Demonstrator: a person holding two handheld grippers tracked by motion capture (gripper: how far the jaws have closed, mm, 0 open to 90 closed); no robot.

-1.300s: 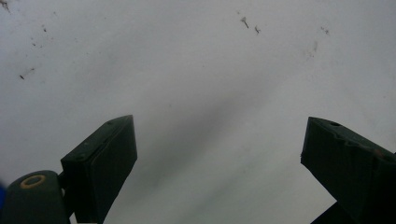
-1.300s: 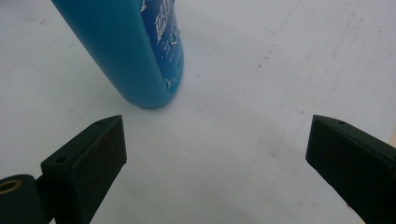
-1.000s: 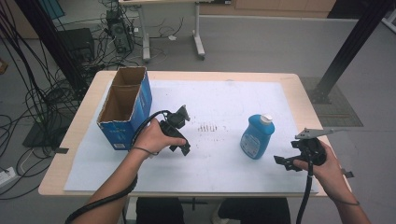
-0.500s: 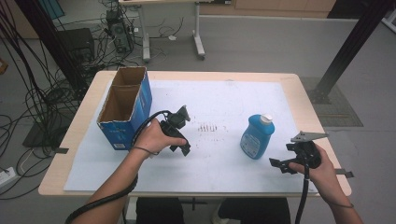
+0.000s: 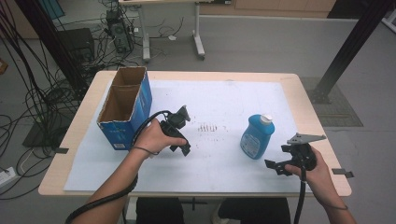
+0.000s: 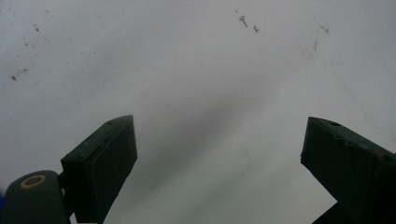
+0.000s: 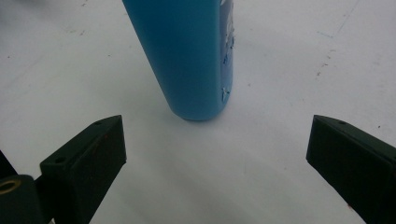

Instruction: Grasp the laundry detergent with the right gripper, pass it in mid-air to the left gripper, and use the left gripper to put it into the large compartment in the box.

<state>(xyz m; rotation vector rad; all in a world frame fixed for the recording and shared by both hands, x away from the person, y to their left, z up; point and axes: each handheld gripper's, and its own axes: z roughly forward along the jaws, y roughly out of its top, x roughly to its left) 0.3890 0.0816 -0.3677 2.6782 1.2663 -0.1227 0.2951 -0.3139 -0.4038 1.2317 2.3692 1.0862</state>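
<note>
Blue bottle (image 7: 187, 56) now stands just ahead of the wide, empty right tongs (image 7: 215, 154), edged closer for grabbing; left tongs (image 6: 219, 158) gape wide too.

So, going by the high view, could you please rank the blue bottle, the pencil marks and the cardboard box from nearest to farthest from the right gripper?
From the right gripper:
1. Blue bottle, standing just left of it.
2. Pencil marks, mid-table.
3. Cardboard box, at the table's far left.

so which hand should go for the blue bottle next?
Right, probably. The right gripper sits beside the blue bottle, jaws open and aimed at its base. The left gripper is farther off, mid-table, facing bare white mat.
</note>
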